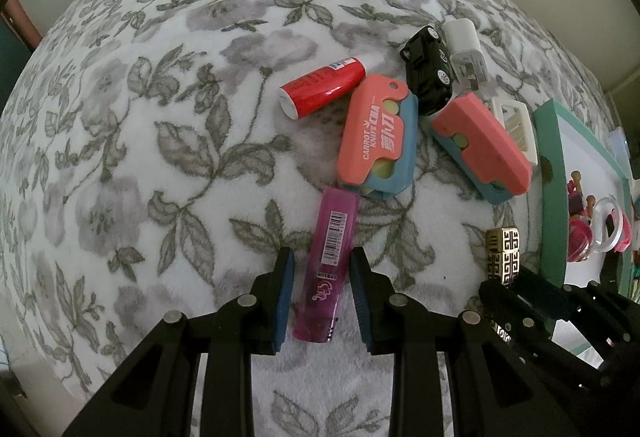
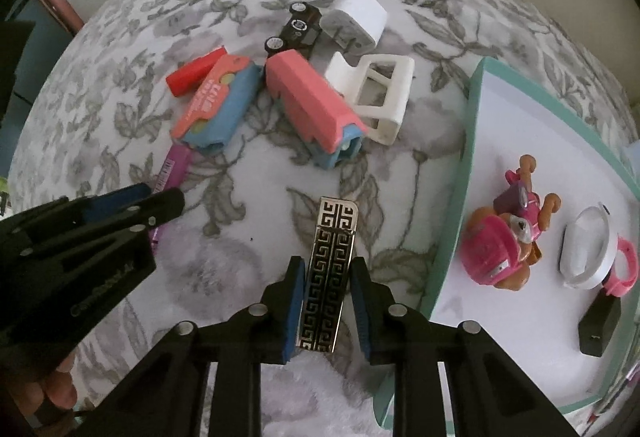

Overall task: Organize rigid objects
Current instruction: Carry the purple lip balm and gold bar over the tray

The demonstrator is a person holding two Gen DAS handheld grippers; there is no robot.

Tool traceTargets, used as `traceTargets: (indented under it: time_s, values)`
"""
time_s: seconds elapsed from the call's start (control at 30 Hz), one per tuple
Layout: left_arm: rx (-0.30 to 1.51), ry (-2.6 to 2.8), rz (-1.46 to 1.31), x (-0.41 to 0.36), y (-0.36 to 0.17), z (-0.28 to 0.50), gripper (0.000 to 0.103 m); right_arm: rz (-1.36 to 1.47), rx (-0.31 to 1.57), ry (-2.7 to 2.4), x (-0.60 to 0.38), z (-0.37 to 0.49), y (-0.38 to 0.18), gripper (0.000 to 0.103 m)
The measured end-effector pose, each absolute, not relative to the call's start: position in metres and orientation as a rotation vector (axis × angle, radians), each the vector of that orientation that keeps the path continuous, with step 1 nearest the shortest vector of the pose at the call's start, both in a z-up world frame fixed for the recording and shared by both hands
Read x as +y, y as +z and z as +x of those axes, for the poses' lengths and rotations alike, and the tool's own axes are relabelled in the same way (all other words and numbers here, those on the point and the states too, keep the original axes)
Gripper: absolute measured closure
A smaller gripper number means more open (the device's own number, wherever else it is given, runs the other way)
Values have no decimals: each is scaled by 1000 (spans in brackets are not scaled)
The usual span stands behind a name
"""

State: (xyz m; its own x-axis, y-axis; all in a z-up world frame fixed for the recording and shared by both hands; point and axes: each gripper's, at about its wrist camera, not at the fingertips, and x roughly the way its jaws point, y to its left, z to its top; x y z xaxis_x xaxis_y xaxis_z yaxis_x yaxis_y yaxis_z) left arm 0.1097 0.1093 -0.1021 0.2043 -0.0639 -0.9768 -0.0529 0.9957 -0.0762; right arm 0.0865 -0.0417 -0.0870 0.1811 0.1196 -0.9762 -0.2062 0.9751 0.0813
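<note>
Left tongs sit nearly closed on the purple case, pads against its sides; case lies on the floral blanket, below the two carrot knives. Right wrist view: right tongs clamp the gold-black lighter, flat on the blanket, just left of the teal tray.
</note>
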Motion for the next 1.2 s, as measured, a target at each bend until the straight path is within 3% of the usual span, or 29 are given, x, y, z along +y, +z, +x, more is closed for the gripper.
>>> traceTargets:
  time_s: [0.8,0.97,1.2]
  values:
    - [1334,23,-20,62,-105,115,73,-106,1323,233,-39,81,-91,78]
    - [1328,12,-16,58,-103,115,83,-88,1324,240,-43,81,-89,78]
    - [1317,-6,-42,60,-92,112,83,-55,1323,246,-49,84,-88,80]
